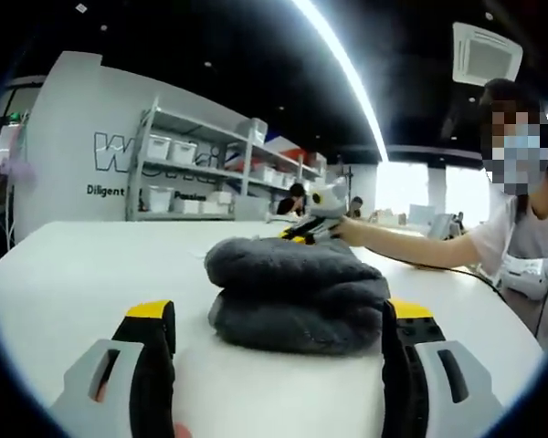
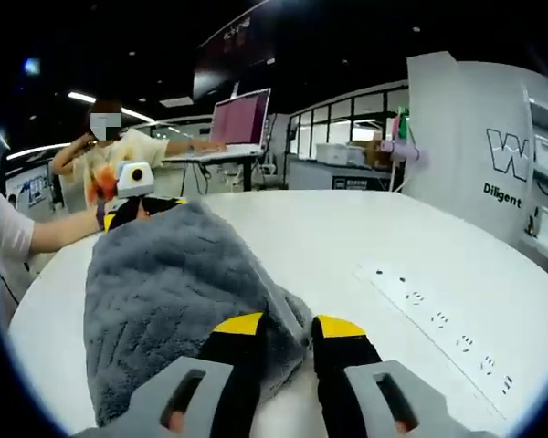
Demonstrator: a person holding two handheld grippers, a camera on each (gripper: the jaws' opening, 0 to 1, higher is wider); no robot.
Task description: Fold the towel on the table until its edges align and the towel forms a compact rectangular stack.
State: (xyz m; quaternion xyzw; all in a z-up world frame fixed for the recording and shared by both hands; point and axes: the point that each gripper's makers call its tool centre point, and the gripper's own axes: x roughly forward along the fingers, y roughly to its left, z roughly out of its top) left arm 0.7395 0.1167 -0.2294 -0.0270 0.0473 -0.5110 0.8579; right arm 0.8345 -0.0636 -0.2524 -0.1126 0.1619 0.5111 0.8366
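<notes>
— Towel [image 1: 297,294] first: where did we find it?

— We found the grey towel lying on the white table [image 1: 82,274], folded over itself into a thick, rounded bundle of at least two layers. In the left gripper view it sat just ahead of the left gripper [image 1: 279,342], between the lines of the two jaws but beyond their yellow tips.

— And how did we read that claw?

— We saw its jaws spread wide, with bare tabletop between them and nothing in their hold.

— What about the right gripper [image 2: 279,330]?

— In the right gripper view we saw its jaws drawn close together, with a corner fold of the towel [image 2: 178,301] pinched between the yellow-tipped fingers [image 2: 240,330]. The rest of the cloth spread away from the jaws across the table [image 2: 347,228].

— Anything else near it?

— We noted a white power strip [image 2: 438,319] lying on the table to the right of that gripper, apart from the towel. At the far edge of the towel we saw the left gripper [image 2: 137,205] in that same view, touching or just beside the cloth; we could not tell which. Shelving with white bins [image 1: 196,169] stood beyond the table.
</notes>
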